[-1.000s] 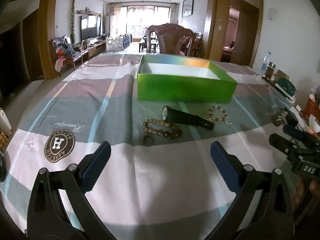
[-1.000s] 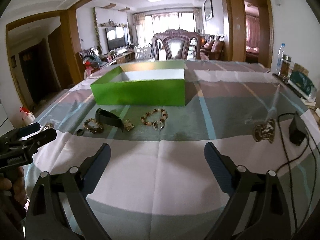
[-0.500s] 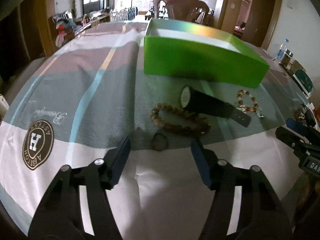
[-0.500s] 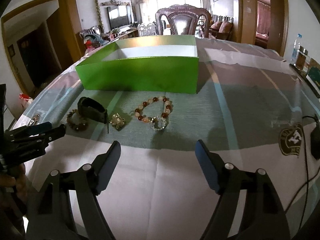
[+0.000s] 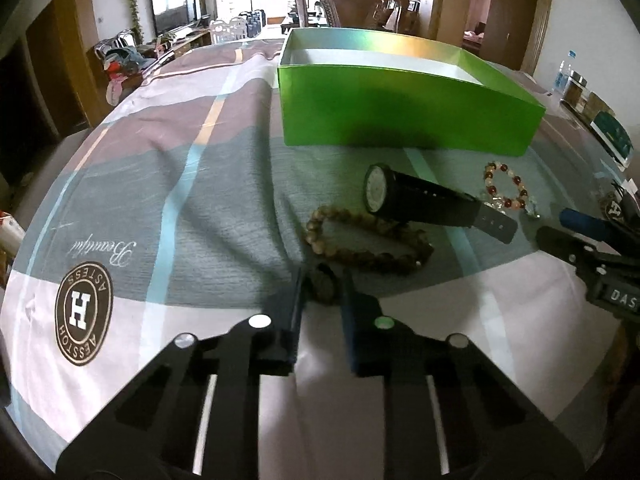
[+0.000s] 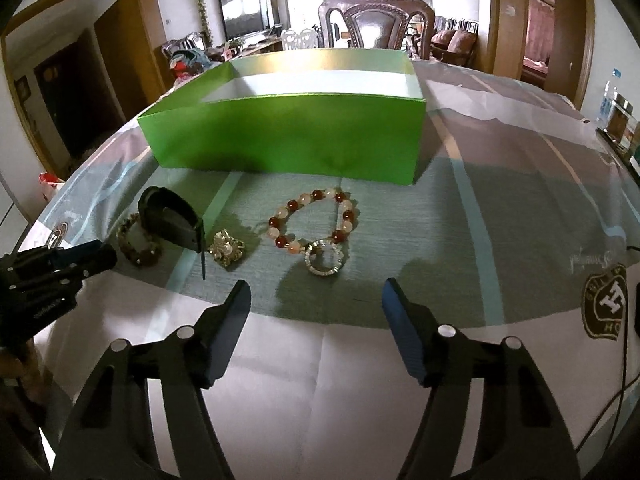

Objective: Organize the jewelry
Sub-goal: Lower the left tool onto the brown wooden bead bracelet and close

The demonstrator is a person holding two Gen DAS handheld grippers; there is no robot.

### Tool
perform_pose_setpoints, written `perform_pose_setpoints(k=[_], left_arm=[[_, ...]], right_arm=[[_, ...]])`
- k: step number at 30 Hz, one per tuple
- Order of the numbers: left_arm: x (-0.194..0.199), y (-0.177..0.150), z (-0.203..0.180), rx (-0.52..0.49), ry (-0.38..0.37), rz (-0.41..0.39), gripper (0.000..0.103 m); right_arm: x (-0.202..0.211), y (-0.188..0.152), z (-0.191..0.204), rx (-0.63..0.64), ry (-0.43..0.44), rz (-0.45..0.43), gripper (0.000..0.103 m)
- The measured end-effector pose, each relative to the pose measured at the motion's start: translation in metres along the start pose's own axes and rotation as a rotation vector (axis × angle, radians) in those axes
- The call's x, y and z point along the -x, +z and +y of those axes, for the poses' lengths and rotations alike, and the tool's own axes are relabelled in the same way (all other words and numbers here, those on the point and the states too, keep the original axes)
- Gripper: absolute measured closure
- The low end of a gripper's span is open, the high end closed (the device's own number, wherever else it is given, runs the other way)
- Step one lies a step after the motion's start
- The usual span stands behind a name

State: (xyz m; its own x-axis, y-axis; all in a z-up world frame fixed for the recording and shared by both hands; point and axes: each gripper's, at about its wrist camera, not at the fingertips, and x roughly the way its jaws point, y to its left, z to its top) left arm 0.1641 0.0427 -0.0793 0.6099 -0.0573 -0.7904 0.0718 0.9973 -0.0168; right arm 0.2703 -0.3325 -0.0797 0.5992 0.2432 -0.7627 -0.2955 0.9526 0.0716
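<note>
Several pieces lie on the tablecloth in front of an open green box (image 5: 400, 112) (image 6: 288, 136). My left gripper (image 5: 322, 294) is shut on a small dark ring (image 5: 324, 280) that rests on the cloth. Just beyond it lie a brown bead bracelet (image 5: 368, 248) and a black watch (image 5: 424, 204). My right gripper (image 6: 316, 292) is open, its jaws closing with nothing between them. A sparkly silver ring (image 6: 325, 258) on a red and white bead bracelet (image 6: 316, 216) lies just ahead of its fingertips. A gold brooch (image 6: 228, 249) sits to their left.
A carved wooden chair (image 6: 376, 20) stands behind the box. Bottles and jars (image 5: 576, 88) line the table's right edge. A black cable (image 6: 624, 380) runs along the right side. Round logos (image 5: 84, 314) are printed on the cloth.
My left gripper went forward and down to the small ring and shut on it. My right gripper came closer to the red and white bracelet, and its jaws narrowed.
</note>
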Motion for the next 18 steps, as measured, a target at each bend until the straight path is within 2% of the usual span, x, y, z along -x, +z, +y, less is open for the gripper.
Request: perform_pose_setpoints(k=[2, 11, 12, 13, 14, 15, 16, 18], left_arm=[[0.001, 0.0, 0.002, -0.004, -0.01, 0.004, 0.098], [0.005, -0.003, 0.006, -0.001, -0.011, 0.004, 0.097], [0.006, -0.003, 0.005, 0.001, 0.0, 0.0, 0.087], [0.007, -0.002, 0.004, -0.002, 0.007, -0.004, 0.063], [0.009, -0.001, 0.003, -0.009, 0.013, -0.017, 0.053], [0.01, -0.001, 0.001, -0.017, 0.018, -0.032, 0.049], [0.01, 0.0, 0.0, -0.025, 0.019, -0.031, 0.067], [0.004, 0.003, 0.0, -0.017, -0.002, -0.002, 0.087]], right_arm=[[0.0, 0.001, 0.002, 0.005, -0.001, 0.0, 0.036], [-0.002, 0.003, 0.001, 0.001, -0.001, -0.006, 0.036], [-0.003, 0.003, 0.001, 0.001, 0.001, -0.006, 0.036], [-0.003, 0.003, 0.001, 0.002, 0.002, -0.006, 0.036], [-0.004, 0.004, 0.002, 0.004, 0.003, -0.005, 0.036], [-0.005, 0.004, 0.002, 0.004, 0.004, -0.004, 0.036], [-0.005, 0.004, 0.001, 0.003, 0.005, -0.005, 0.036], [-0.005, 0.005, 0.0, -0.001, 0.007, -0.005, 0.036]])
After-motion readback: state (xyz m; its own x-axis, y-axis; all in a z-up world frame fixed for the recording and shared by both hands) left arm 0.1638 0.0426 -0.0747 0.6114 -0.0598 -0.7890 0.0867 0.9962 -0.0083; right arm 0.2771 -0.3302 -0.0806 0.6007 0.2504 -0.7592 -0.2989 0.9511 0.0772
